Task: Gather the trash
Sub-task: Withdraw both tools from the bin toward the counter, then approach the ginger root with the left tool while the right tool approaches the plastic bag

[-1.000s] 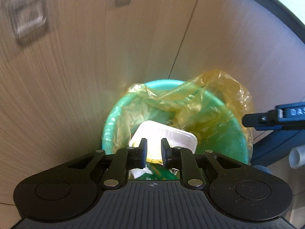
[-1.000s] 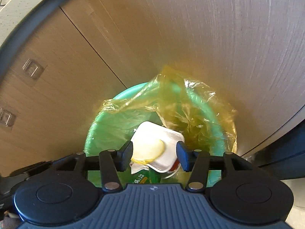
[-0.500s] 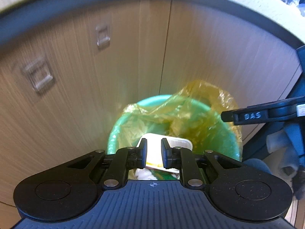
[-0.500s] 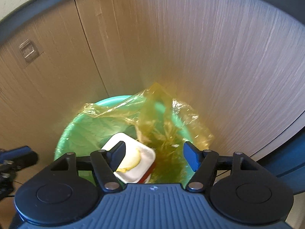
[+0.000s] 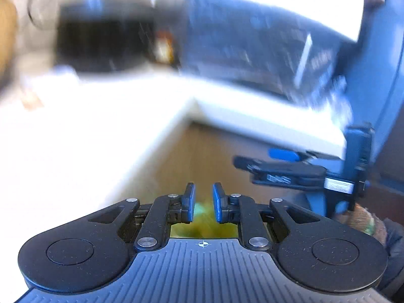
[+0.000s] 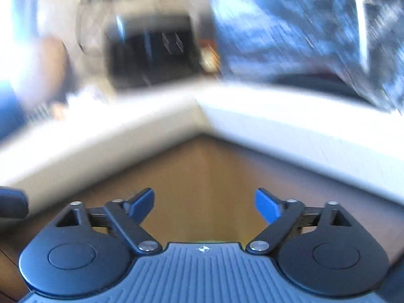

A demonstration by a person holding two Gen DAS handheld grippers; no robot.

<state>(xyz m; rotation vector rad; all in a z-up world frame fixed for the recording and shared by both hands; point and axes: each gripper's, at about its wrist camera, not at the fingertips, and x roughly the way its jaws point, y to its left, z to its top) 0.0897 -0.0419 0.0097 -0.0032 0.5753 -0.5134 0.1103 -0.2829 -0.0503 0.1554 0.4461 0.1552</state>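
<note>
Both views are blurred by motion and look up at an L-shaped white countertop (image 5: pixel 83 136). My left gripper (image 5: pixel 204 197) has its jaws nearly together with a small gap and nothing between them. Just below its fingers a sliver of the green bin with the yellow liner (image 5: pixel 202 223) shows. My right gripper (image 6: pixel 204 200) is wide open and empty; it also shows in the left wrist view (image 5: pixel 282 170) at the right. No trash item can be made out on the counter.
The white countertop (image 6: pixel 290 126) wraps an inner corner above wooden cabinet fronts (image 6: pixel 202 166). A black appliance (image 6: pixel 151 55) stands at the back. A bluish crinkled mass (image 6: pixel 303 32) lies at the back right.
Both grippers have risen fast from the bin to counter height. The bin and the white container have dropped out of view. The right jaws have opened wider.
</note>
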